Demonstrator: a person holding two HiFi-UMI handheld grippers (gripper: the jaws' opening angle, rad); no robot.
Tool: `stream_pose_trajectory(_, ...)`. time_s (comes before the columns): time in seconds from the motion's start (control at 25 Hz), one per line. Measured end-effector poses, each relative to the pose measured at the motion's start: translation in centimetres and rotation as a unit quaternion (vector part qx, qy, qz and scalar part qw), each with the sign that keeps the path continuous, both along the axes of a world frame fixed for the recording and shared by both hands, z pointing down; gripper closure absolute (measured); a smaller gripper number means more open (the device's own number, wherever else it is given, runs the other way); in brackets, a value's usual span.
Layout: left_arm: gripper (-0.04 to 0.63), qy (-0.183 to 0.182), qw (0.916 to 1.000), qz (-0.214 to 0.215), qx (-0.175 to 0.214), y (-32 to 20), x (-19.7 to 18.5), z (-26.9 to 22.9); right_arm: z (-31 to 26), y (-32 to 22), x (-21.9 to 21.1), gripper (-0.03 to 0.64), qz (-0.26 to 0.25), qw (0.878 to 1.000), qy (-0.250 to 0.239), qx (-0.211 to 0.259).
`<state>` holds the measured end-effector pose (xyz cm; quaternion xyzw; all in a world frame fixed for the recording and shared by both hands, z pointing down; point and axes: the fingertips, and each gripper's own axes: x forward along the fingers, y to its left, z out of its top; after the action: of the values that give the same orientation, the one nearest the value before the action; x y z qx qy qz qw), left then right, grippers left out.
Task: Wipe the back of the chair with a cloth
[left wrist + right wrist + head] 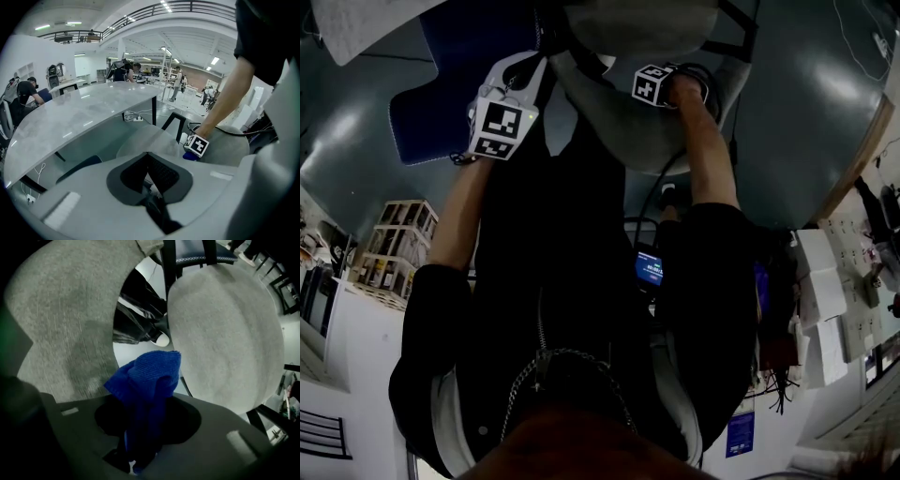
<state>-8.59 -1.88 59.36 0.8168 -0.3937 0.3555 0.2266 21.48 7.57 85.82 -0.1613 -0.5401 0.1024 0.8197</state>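
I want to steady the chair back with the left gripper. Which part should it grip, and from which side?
Probably its left rim: the chair back is a broad, rounded pad, so only an edge fits between two jaws. Come from the left with the left gripper; the right gripper holds the blue cloth at its right.

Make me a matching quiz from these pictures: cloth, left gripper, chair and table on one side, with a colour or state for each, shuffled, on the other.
1. cloth
2. left gripper
3. chair
4. table

A. grey fabric padding
B. jaws together, nothing between
C. smooth pale curved top
D. blue, held in the right gripper

Pairs: 1-D, 2-B, 3-A, 4-C
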Motion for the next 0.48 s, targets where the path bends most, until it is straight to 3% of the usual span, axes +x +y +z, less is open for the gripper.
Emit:
stream_pose_trajectory(0.32,0.584,0.009,0.9999,-0.01,-0.001,0.2,-0.8,-0.1,0.4,2.5,-4.3,0.465,0.01,0.999,-0.031,-0.024)
stream_pose_trajectory(0.48,0.584,0.011,0.9998,-0.014,-0.002,-0.1,-1.2,-0.1,0.2,3.4,-7.5,0.465,0.033,0.996,-0.073,-0.042)
